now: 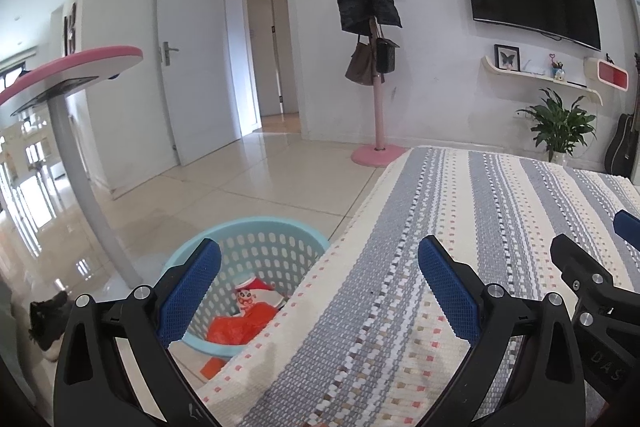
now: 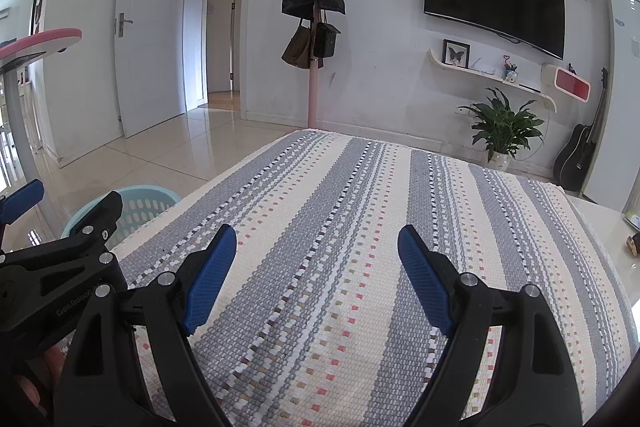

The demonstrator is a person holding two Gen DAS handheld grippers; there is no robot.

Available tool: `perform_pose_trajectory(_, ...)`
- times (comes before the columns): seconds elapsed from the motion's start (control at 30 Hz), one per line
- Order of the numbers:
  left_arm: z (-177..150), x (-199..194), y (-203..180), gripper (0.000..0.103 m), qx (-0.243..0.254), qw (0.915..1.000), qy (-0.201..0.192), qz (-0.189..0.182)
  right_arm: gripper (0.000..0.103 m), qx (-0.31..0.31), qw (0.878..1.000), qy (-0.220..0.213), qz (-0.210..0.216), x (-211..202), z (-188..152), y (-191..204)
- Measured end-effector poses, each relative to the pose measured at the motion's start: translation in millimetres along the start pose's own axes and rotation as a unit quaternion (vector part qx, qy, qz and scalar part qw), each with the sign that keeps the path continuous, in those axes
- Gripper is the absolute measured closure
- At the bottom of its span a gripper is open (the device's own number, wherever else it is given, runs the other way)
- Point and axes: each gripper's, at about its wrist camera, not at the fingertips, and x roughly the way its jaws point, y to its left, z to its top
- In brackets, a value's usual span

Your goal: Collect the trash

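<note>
Two grippers are hovering side by side over a surface [image 2: 340,227] draped in a coarse woven cloth striped grey and cream. The left gripper [image 1: 320,287] and the right gripper [image 2: 316,275] are each holding their ribbed blue jaws spread wide, gripping nothing. One round, perforated, light-blue plastic basket [image 1: 256,247] is sitting on the glossy tiled floor [image 1: 240,179] beside the surface, containing crumpled orange wrapping [image 1: 236,331] and one red-and-white printed wrapper [image 1: 256,293].

The worktop [image 1: 460,227] edge hides the near right side of the light blue basket [image 1: 248,227]. An orange wrapper [image 1: 240,331] inside shows only partly, and the printed cup [image 1: 248,297] beside it is too small to read.
</note>
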Motion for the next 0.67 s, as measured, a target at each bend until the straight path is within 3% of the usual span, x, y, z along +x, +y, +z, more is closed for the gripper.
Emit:
perform_pose_trajectory(0.3, 0.6, -3.7, -3.2, 0.007, 0.006, 0.9995, -0.015, 0.027, 0.024, 0.006, 1.000, 0.000, 0.001, 0.5, 0.4, -1.0)
perform_pose_trajectory(0.67, 0.6, -3.4, -4.9, 0.007, 0.009, 0.9998, -0.012, 0.015, 0.021, 0.007, 1.000, -0.001, 0.000, 0.9, 0.6, -2.2)
